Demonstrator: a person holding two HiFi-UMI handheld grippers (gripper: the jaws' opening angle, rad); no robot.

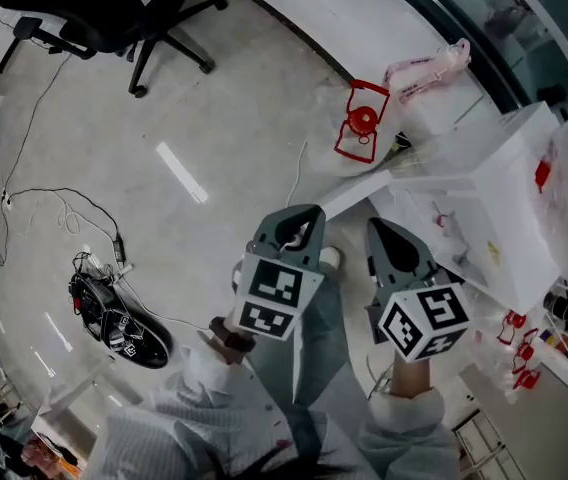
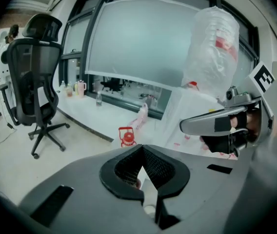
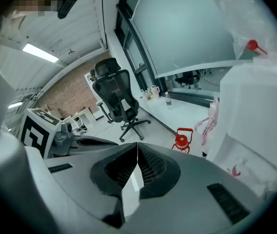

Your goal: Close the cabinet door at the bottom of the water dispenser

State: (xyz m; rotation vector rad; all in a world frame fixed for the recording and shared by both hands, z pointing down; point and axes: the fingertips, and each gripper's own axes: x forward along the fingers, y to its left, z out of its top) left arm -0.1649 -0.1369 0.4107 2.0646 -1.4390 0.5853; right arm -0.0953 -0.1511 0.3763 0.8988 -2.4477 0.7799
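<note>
The white water dispenser (image 1: 509, 193) stands at the right, with a clear water bottle (image 2: 211, 48) on top. Low on its left side a white door panel (image 1: 359, 193) juts out over the floor, swung open. My left gripper (image 1: 302, 220) and right gripper (image 1: 382, 236) hang side by side just short of that panel, pointing at it. Both are shut with nothing between the jaws. In the left gripper view the shut jaws (image 2: 142, 148) face the dispenser (image 2: 187, 111), and the right gripper (image 2: 216, 123) shows beside them. The right gripper view shows its shut jaws (image 3: 137, 145) and the dispenser (image 3: 255, 106).
A red wire-framed object (image 1: 361, 120) stands on the floor beyond the door. A pink bag (image 1: 426, 68) lies near the window ledge. A black office chair (image 1: 114, 13) is at the far left, and cables with a black device (image 1: 114, 318) lie on the floor at left.
</note>
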